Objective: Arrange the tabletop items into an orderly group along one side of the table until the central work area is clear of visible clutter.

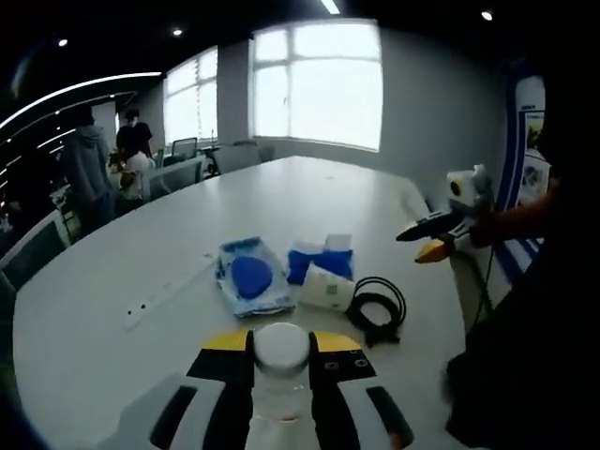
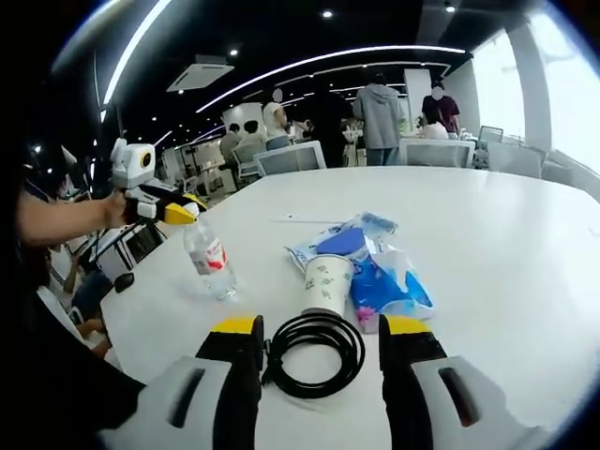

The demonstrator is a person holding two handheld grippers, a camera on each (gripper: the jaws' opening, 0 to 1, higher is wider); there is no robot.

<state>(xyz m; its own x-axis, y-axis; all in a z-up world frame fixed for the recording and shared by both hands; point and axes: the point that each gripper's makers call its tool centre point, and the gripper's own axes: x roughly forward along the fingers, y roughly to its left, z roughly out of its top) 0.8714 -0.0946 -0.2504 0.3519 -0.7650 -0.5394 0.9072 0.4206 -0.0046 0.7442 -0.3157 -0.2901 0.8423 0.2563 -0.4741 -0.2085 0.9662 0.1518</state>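
Note:
A clear water bottle with a white cap (image 1: 281, 349) sits between the jaws of my left gripper (image 1: 281, 339), which is shut on its top. In the right gripper view the left gripper (image 2: 176, 212) holds the bottle (image 2: 212, 262) near the table's left edge. My right gripper (image 2: 319, 339) is open, its jaws framing a black coiled cable (image 2: 314, 354) on the table. Beyond the cable lie a white paper cup (image 2: 328, 281), a blue tissue pack (image 2: 386, 281) and a blue-white wipes pack (image 2: 339, 242). The right gripper (image 1: 427, 236) hovers above the cable (image 1: 377, 305).
The white table (image 1: 309, 202) is large and oval, bare at its far half. A thin white strip (image 1: 169, 295) lies left of the wipes pack (image 1: 251, 277). Chairs (image 2: 291, 157) and standing people (image 2: 380, 117) are at the far end. A sleeve (image 1: 511, 220) holds the right gripper.

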